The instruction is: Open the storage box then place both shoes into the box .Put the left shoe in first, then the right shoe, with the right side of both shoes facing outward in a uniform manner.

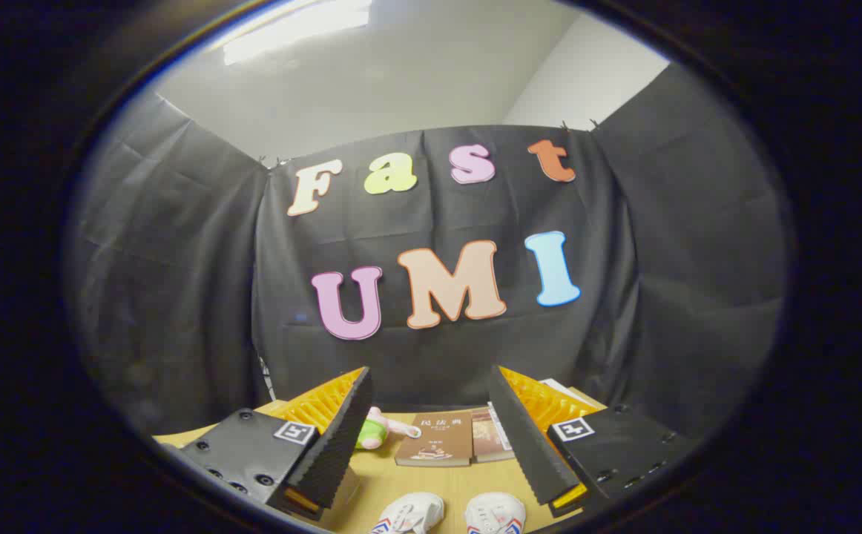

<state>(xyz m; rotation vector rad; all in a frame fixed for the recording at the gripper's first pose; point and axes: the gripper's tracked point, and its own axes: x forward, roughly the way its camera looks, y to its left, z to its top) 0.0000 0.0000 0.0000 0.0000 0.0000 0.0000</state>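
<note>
Two small white shoes with red and blue trim lie side by side on the wooden table, the left one [410, 513] and the right one [495, 513], toes pointing away from me. They sit low between my fingers, near the table's front. My gripper [431, 386] is held above the table and stands open, with nothing between its fingers [338, 437]. I cannot make out a storage box among the things on the table.
Beyond the shoes, brown books [437, 439] lie flat on the table [431, 482] near the back. A small pink and green soft toy [375, 432] lies left of the books, close to my left finger. Black cloth walls close the booth on three sides.
</note>
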